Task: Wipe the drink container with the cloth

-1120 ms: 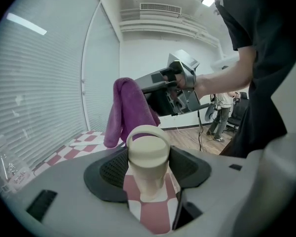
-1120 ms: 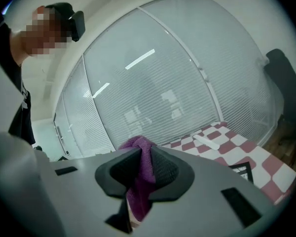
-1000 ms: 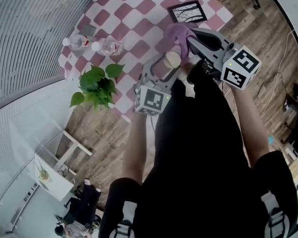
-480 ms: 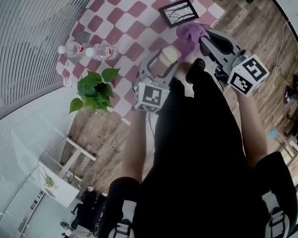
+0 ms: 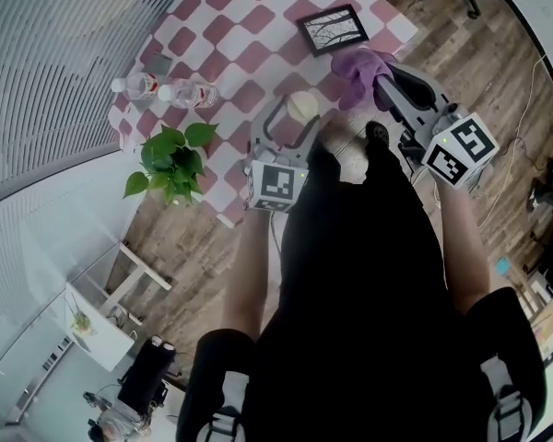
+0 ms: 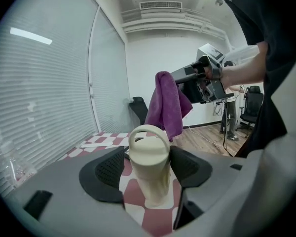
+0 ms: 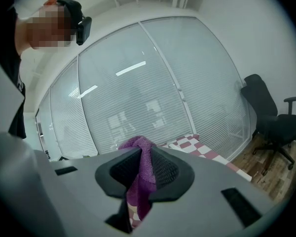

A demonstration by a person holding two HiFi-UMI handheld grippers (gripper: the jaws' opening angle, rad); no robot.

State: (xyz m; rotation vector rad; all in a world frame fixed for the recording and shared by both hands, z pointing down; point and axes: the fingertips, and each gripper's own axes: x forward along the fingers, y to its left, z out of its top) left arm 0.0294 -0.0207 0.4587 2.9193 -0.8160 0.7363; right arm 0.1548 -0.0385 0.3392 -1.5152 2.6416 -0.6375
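While I stood watching, the right hand-held gripper, its jaws pinched tight on a fold of the purple cloth, had drawn away to the person's right. A second earlier the cloth had hung close against the top of the cream drink container; now it dangled clear of it, with a gap between them. The left hand-held gripper had kept its place near the front edge of the checked bench. Its jaws were closed against both sides of the container just under the looped lid, holding it upright. I could not tell whether its base rested on the bench or hung just over it. It looked to me like a break between strokes, not a finished job, and the cloth would have to come back onto the container to wipe its sides.
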